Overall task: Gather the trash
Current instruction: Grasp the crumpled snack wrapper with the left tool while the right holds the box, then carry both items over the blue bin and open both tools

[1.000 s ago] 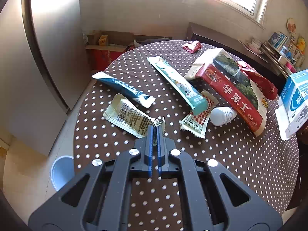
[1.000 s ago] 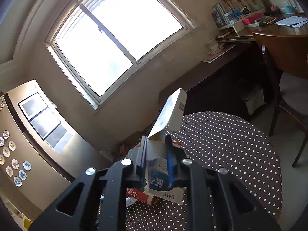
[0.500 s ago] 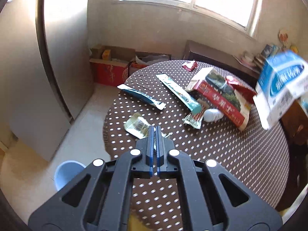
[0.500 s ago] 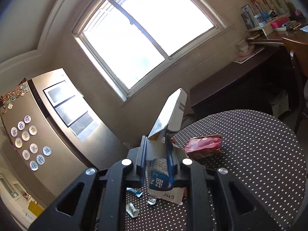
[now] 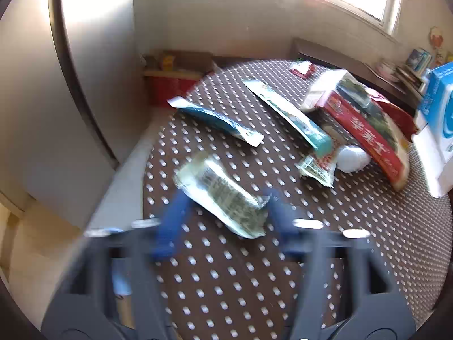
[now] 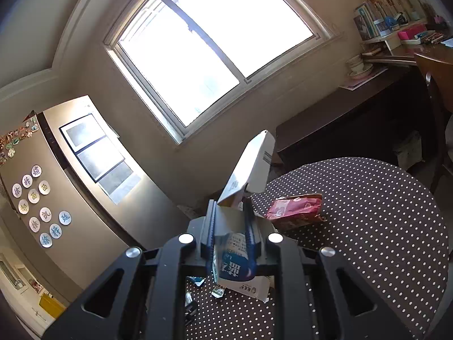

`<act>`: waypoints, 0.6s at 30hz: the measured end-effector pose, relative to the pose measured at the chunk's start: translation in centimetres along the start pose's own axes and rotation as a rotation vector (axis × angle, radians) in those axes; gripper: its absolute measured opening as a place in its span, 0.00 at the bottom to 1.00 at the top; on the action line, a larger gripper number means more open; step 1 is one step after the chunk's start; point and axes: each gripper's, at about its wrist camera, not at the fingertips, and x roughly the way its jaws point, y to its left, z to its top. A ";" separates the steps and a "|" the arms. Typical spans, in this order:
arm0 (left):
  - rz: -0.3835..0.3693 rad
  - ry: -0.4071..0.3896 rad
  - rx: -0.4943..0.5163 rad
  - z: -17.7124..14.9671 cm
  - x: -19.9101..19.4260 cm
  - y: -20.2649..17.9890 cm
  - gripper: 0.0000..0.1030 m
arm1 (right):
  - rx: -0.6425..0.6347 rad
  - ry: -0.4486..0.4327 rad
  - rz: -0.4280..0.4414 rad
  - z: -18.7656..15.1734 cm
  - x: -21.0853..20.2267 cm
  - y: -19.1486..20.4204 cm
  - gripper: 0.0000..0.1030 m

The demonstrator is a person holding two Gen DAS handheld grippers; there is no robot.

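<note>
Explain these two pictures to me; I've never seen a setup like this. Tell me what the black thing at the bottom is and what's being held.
No robot here: a person holds a hand tool in each hand, each with two blue-padded jaws and a wide-angle camera looking along them.

The left wrist view shows the left gripper, blurred by motion, jaws open on either side of a pale crumpled wrapper lying on the brown dotted table. Further off lie a dark blue wrapper, a long teal wrapper, a large red bag and a white bottle.

The right wrist view shows the right gripper with jaws shut on a blue and white carton, its flap standing up. Behind it a red packet lies on the table. The carton also appears at the right edge of the left view.
</note>
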 end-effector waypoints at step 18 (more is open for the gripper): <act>0.072 -0.100 -0.125 -2.3 -7.5 9.5 0.14 | -0.098 0.199 0.216 -5.6 7.6 9.6 0.18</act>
